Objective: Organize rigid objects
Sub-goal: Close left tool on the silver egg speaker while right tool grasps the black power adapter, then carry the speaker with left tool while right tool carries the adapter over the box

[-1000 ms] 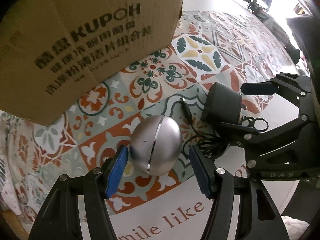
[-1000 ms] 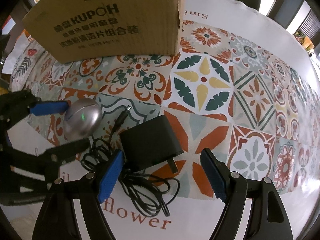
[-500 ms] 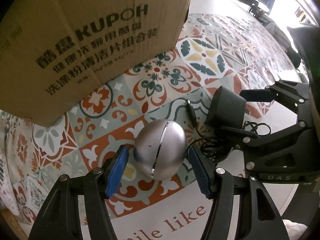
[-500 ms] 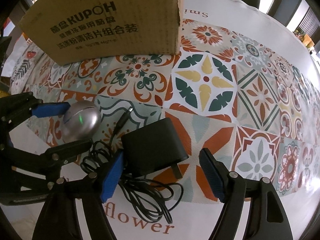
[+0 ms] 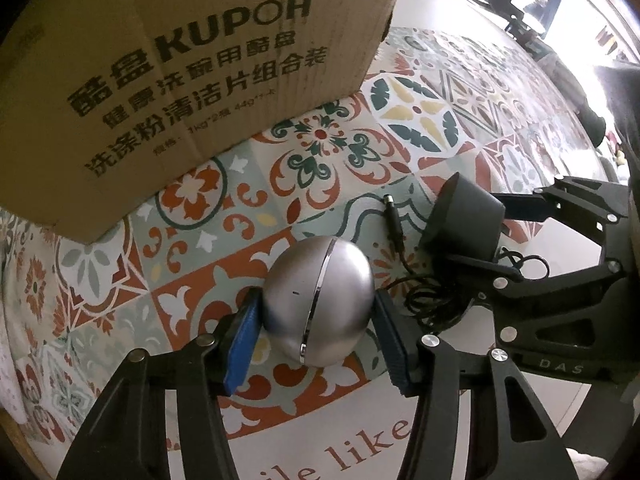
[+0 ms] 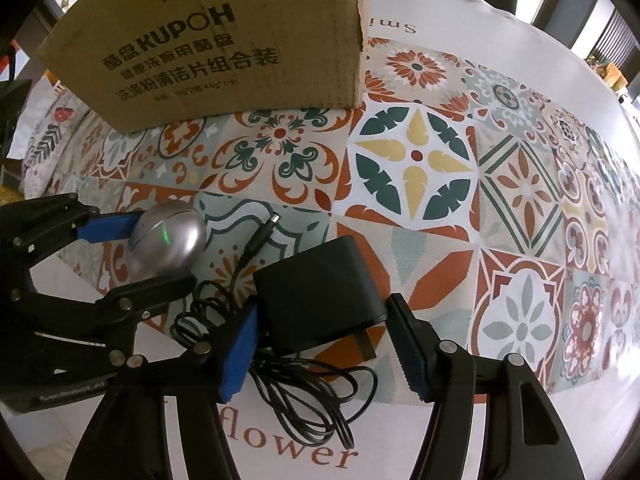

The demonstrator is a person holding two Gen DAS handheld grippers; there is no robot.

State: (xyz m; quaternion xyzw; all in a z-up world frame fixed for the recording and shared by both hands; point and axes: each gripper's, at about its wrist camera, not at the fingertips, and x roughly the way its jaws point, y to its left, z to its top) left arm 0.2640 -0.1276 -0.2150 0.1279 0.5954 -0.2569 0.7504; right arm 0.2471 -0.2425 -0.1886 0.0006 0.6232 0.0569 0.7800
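A silver egg-shaped device (image 5: 318, 300) with a chrome seam lies on the patterned tablecloth. My left gripper (image 5: 318, 344) is shut on it, both blue pads touching its sides; in the right wrist view the egg (image 6: 168, 238) shows a green light. A black power adapter (image 6: 320, 292) with a tangled black cord (image 6: 304, 380) lies right of it. My right gripper (image 6: 324, 350) has closed around the adapter, its pads at the adapter's sides. The adapter also shows in the left wrist view (image 5: 462, 220).
A large brown cardboard box (image 5: 180, 60) printed KUPOH stands behind both objects, also in the right wrist view (image 6: 224, 40). The cord's barrel plug (image 6: 260, 236) lies loose between egg and adapter. The tablecloth's white border (image 6: 480, 20) runs round the table.
Both grippers have closed inward. The left pads went from wide apart to touching the silver egg. The right pads narrowed onto the adapter.
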